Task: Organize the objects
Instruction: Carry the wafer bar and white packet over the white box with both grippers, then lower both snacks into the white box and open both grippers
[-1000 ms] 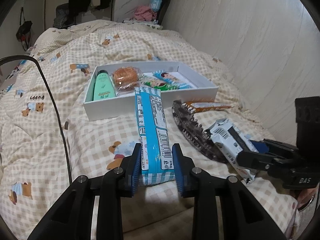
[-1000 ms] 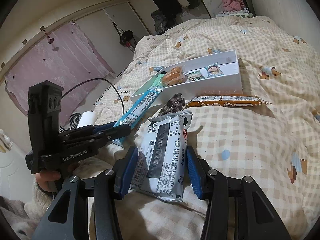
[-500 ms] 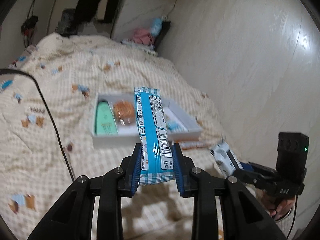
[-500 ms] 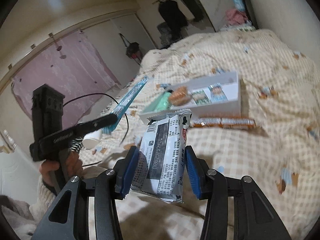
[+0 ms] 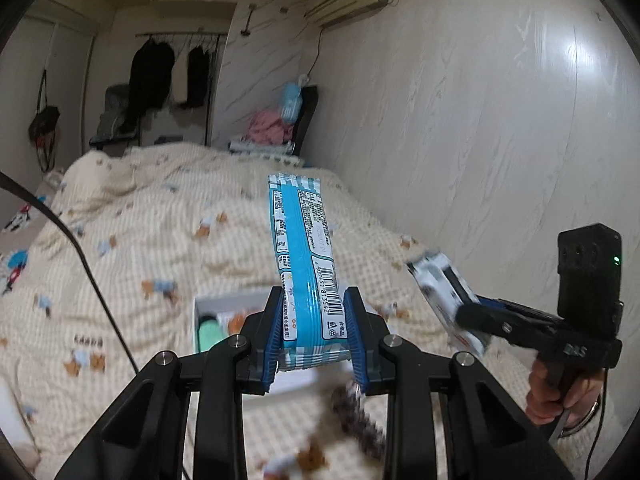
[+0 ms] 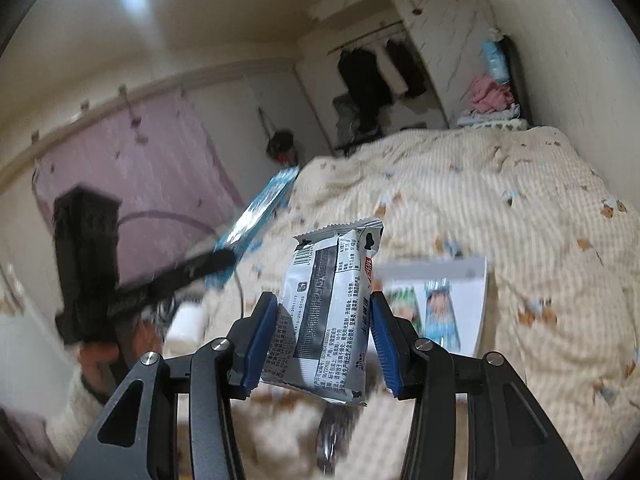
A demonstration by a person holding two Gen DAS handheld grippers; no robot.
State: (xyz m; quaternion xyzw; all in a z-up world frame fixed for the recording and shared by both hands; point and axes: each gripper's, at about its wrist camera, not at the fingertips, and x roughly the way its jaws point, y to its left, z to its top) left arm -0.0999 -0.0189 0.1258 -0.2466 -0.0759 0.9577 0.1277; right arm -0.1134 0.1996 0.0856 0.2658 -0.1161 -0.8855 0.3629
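My left gripper (image 5: 314, 332) is shut on a long blue snack packet (image 5: 306, 264) and holds it up in the air above the bed. My right gripper (image 6: 326, 342) is shut on a grey-and-white snack bag (image 6: 332, 312), also raised. The white box (image 5: 230, 304) lies on the bed below and behind the left gripper, with a green tube (image 5: 208, 330) inside; in the right wrist view the box (image 6: 476, 304) holds small picture packets (image 6: 438, 312). The right gripper with its bag (image 5: 444, 292) shows at the right of the left wrist view; the left gripper with its packet (image 6: 260, 208) shows at the left of the right wrist view.
The bed has a checked cream quilt (image 5: 160, 240). A dark patterned wrapper (image 5: 358, 416) lies on the quilt just below the left gripper. A black cable (image 5: 92, 280) crosses the left side. A wall (image 5: 480, 140) runs along the right of the bed.
Both grippers have risen higher above the bed with their packets. The box and the items on the quilt have dropped lower in both views.
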